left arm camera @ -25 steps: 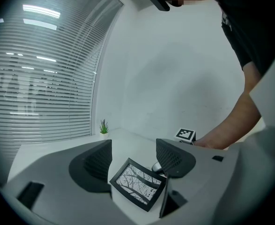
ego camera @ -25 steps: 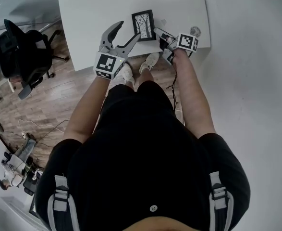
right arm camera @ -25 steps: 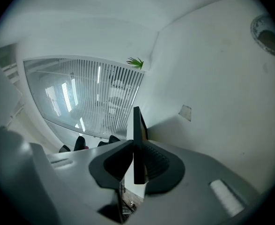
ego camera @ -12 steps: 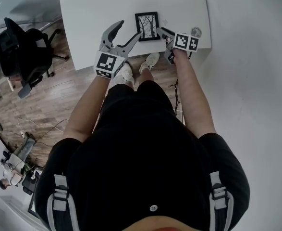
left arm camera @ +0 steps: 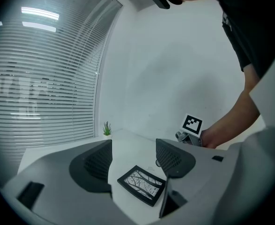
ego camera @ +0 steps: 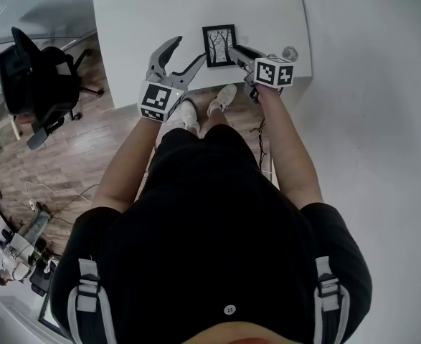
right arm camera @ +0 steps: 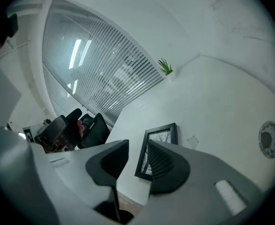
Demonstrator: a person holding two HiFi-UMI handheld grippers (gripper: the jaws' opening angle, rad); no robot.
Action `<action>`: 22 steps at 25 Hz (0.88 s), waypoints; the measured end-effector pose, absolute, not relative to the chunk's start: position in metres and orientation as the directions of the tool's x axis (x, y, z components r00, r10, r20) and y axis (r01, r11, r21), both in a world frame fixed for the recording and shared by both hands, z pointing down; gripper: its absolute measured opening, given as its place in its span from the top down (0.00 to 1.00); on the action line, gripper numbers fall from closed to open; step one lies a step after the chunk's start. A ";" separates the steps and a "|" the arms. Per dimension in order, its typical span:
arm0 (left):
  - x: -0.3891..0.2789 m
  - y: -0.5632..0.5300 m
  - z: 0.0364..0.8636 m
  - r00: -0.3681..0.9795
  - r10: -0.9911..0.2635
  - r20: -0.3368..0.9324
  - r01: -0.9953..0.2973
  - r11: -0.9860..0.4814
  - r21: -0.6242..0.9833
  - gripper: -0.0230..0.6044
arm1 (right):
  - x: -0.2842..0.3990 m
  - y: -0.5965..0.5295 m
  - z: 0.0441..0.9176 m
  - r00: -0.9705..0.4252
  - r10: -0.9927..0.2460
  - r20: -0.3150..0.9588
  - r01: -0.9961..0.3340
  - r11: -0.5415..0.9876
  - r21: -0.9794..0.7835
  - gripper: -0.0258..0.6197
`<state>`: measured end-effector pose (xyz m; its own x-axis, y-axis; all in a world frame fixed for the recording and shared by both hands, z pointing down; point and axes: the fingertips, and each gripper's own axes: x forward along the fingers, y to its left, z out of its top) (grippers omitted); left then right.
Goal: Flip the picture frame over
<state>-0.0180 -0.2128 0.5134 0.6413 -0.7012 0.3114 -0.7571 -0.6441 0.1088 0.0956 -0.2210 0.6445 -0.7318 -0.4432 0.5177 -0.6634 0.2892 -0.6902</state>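
The black picture frame [ego camera: 219, 46] lies flat on the white table [ego camera: 138, 20] near its front edge, with its tree picture facing up. My left gripper [ego camera: 185, 54] hovers just left of it, open wide and holding nothing. In the left gripper view the frame [left arm camera: 142, 183] shows on the table beyond the left gripper [left arm camera: 133, 149]. My right gripper [ego camera: 237, 54] is at the frame's lower right corner. Its jaws have just been opening, and nothing is between them. In the right gripper view the frame [right arm camera: 165, 134] lies just past the right gripper [right arm camera: 137, 146].
A round metal disc [ego camera: 290, 51] sits in the table's near right corner. A small green plant [right arm camera: 165, 67] stands at the far edge. An office chair [ego camera: 31, 77] is on the wooden floor to the left. The person's feet [ego camera: 206, 102] are below the table's front edge.
My right gripper has rolled, so its marker cube faces another way, and its jaws stand wider. The frame now lies squarer to the table edge. My left gripper has stayed put.
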 end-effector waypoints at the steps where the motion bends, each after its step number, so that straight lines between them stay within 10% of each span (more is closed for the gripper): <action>1: -0.020 -0.212 0.511 0.638 -0.699 0.321 -0.759 -0.641 0.112 0.49 | 0.094 -0.220 0.636 -0.734 -0.447 0.511 -0.664 0.313 -0.679 0.77; 22: -0.017 -0.193 0.388 0.676 -0.711 0.193 -0.733 -0.675 0.080 0.71 | 0.085 -0.205 0.405 -0.724 -0.654 0.218 -0.690 0.690 -0.219 0.85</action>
<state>-0.0169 -0.1925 0.3877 0.6758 -0.7115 0.1926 -0.7335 -0.6750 0.0803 0.0848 -0.2050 0.4047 -0.7242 -0.6540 0.2184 -0.6895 0.6905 -0.2186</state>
